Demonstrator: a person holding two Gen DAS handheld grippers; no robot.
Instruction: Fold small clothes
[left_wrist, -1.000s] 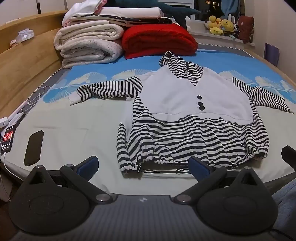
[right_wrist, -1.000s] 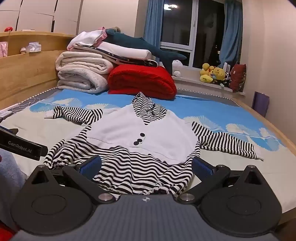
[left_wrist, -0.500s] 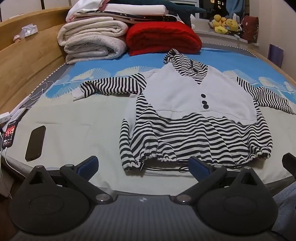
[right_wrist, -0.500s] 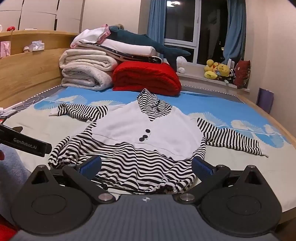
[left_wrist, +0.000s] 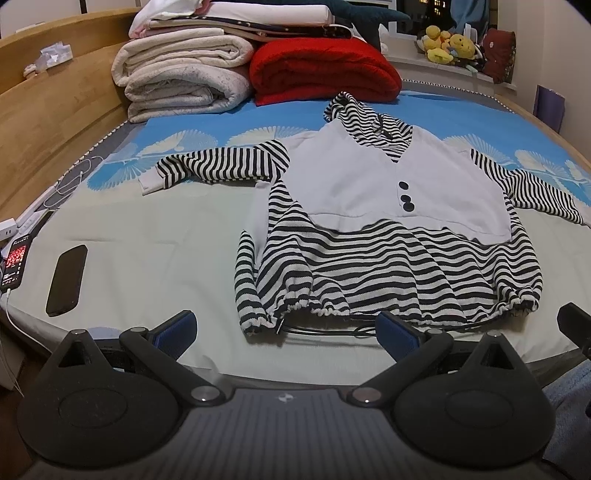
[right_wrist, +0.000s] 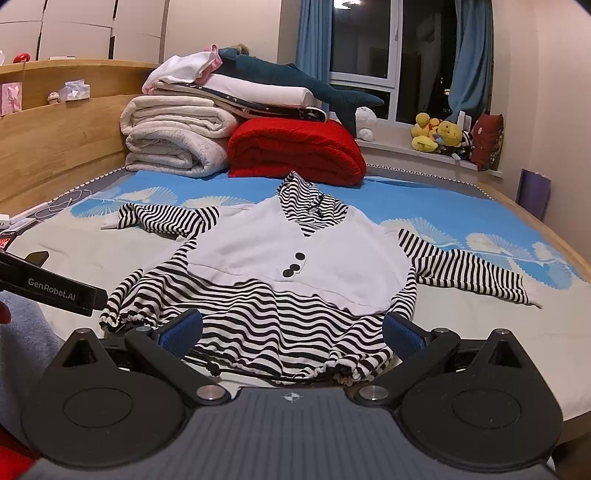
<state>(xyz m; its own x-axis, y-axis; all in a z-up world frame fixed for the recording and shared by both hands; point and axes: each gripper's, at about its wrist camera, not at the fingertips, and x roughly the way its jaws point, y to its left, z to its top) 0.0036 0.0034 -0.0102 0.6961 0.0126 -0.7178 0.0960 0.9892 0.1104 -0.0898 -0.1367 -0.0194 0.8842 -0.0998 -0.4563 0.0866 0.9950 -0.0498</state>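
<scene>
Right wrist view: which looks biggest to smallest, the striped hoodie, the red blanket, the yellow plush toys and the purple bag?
1. striped hoodie, though it lies nearest the camera
2. red blanket
3. yellow plush toys and purple bag: too alike to rank

The striped hoodie (left_wrist: 388, 229) loses the cuff of one sleeve to the right edge of the left wrist view. The hem drawstring (right_wrist: 266, 373) runs behind the right gripper's fingers (right_wrist: 183, 328) near the bed's front edge. The lit phone (left_wrist: 14, 260) at the bed's left edge shows a screen too small to read. The toys (right_wrist: 439, 136) on the windowsill are too small to identify.
</scene>
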